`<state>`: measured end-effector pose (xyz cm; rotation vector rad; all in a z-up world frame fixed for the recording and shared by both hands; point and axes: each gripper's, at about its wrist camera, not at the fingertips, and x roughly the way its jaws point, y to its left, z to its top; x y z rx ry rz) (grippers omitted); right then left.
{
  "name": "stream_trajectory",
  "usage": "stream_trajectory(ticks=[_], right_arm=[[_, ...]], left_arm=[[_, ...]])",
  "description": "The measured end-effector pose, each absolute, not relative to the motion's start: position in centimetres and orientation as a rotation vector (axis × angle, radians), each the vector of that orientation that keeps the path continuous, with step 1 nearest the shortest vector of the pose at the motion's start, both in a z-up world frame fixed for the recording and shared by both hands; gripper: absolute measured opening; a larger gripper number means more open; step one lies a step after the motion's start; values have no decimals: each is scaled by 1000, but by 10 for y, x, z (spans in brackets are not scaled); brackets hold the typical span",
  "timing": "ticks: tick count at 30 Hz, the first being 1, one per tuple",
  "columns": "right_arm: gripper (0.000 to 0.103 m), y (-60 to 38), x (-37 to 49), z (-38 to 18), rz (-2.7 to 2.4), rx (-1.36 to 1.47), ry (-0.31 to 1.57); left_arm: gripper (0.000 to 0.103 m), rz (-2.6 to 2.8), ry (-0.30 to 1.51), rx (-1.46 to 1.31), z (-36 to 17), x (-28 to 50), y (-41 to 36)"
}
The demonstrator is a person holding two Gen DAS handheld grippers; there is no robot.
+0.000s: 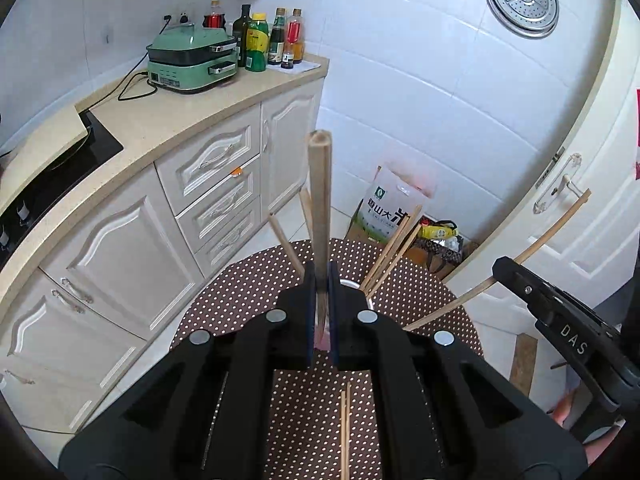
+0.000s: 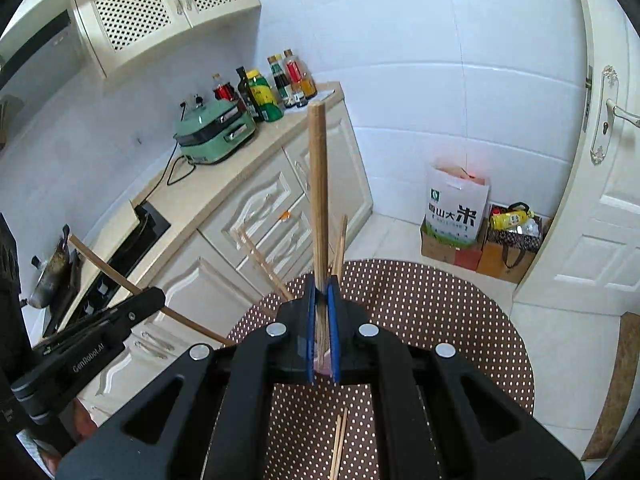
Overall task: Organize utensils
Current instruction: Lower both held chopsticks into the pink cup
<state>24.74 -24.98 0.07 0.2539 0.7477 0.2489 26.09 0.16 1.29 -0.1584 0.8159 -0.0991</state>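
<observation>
Black tool (image 1: 321, 280), blue pads (image 2: 332, 312)

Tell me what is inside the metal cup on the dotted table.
Several chopsticks stand in the metal cup, leaning outward. The left hand-held gripper hides most of the cup, so its bottom and any other contents cannot be seen.

My left fingers (image 1: 321, 280) are closed on one wooden chopstick (image 1: 319, 200), which stands almost upright between them. Below is a round worktop (image 1: 248, 292) with a brown dotted cloth. More chopsticks (image 1: 390, 252) lean out of a metal holder (image 1: 356, 286) just behind my fingers. Two chopsticks (image 1: 345, 432) lie flat on the cloth. At the right, the other gripper (image 1: 506, 266) holds a thin chopstick (image 1: 552, 232).
</observation>
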Motion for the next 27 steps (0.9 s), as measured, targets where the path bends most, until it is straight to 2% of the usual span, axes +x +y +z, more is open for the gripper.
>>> stream_trajectory(ticks=[9, 27], right_arm=[[5, -246, 268, -8, 249, 250, 757], [5, -227, 310, -66, 265, 228, 919]], left_arm=[[6, -106, 833, -151, 8, 281, -12], [6, -94, 970, -204, -49, 323, -10]])
